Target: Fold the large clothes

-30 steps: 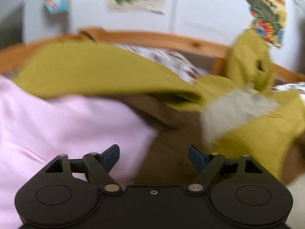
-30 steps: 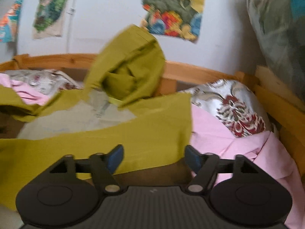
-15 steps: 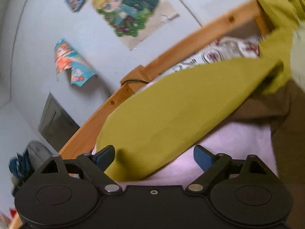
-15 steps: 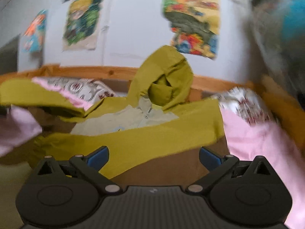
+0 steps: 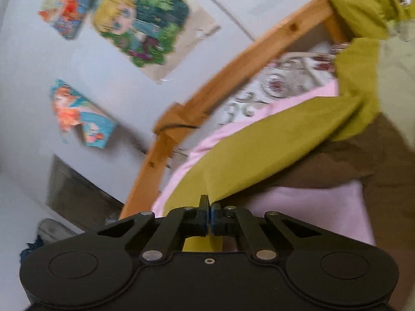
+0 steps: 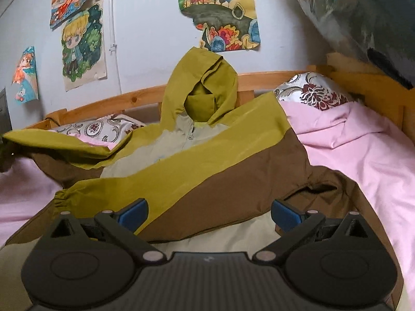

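Observation:
A large hooded jacket (image 6: 207,171), olive, brown and pale grey, lies spread on the bed with its hood (image 6: 205,77) propped against the headboard. In the left wrist view my left gripper (image 5: 209,202) is shut on the end of an olive sleeve (image 5: 272,155), which stretches away from the pinched tip to the jacket body. That same sleeve (image 6: 64,142) reaches toward the left edge in the right wrist view. My right gripper (image 6: 207,211) stands wide open just above the other sleeve, folded across the jacket's front, with nothing pressed between its blue pads (image 6: 133,213).
A pink sheet (image 6: 363,160) covers the bed. Patterned pillows (image 6: 313,93) lie along the wooden bed frame (image 5: 233,67). Drawings (image 6: 220,13) hang on the wall behind. A plastic-wrapped bundle (image 6: 363,18) looms at the upper right.
My left gripper has rolled, risen and closed on the olive sleeve's end. My right gripper has opened wider and swung across the jacket; the folded sleeve now lies below it.

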### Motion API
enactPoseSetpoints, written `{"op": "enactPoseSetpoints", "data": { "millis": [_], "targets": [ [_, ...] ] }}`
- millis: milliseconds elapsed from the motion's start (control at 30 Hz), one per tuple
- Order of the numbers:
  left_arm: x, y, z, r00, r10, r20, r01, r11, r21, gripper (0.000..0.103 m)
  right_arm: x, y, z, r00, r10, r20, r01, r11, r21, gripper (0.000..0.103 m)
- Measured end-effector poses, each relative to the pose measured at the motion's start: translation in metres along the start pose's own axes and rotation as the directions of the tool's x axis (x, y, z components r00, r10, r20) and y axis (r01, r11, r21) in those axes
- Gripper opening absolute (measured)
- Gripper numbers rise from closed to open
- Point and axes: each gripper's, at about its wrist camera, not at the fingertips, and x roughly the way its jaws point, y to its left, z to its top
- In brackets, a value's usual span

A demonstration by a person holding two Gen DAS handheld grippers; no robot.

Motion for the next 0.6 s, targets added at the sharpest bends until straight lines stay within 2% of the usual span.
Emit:
{"op": "enactPoseSetpoints", "data": {
  "millis": [67, 100, 167, 233, 300, 433, 533, 600],
  "targets": [
    [-0.019, 0.012, 0.017, 0.991, -0.111, -0.071, 0.108, 0.993, -0.044, 0.0, -0.002, -0.002, -0.004, 1.0, 0.014, -0.001, -0.014, 1.0, -0.002, 0.103],
    [-0.03, 0.018, 0.026, 0.981, -0.167, -0.1, 0.161, 0.984, -0.071, 0.0, -0.004, -0.003, -0.006, 1.0, 0.023, 0.001, -0.023, 1.0, 0.0, 0.103],
    [-0.052, 0.026, 0.04, 0.956, -0.263, -0.132, 0.249, 0.962, -0.114, 0.0, -0.01, -0.005, -0.01, 0.999, 0.044, -0.001, -0.044, 0.999, 0.008, 0.103],
    [-0.076, 0.028, 0.051, 0.921, -0.359, -0.15, 0.338, 0.929, -0.153, 0.0, -0.014, -0.007, -0.013, 0.998, 0.069, -0.016, -0.068, 0.997, 0.019, 0.103],
    [-0.099, 0.025, 0.059, 0.884, -0.446, -0.142, 0.419, 0.889, -0.184, 0.0, -0.021, -0.008, -0.014, 0.994, 0.109, -0.025, -0.109, 0.994, 0.023, 0.103],
    [-0.141, 0.004, 0.073, 0.807, -0.586, -0.07, 0.56, 0.798, -0.222, 0.0, -0.034, -0.009, -0.009, 0.978, 0.204, -0.044, -0.202, 0.978, 0.046, 0.103],
    [-0.157, -0.02, 0.087, 0.733, -0.68, -0.031, 0.657, 0.718, -0.23, 0.0, -0.046, -0.007, -0.006, 0.966, 0.258, -0.03, -0.256, 0.965, 0.056, 0.103],
    [-0.163, -0.041, 0.099, 0.686, -0.727, -0.019, 0.708, 0.673, -0.215, 0.0, -0.055, -0.007, -0.002, 0.948, 0.318, -0.011, -0.316, 0.946, 0.065, 0.103]
  ]
}}
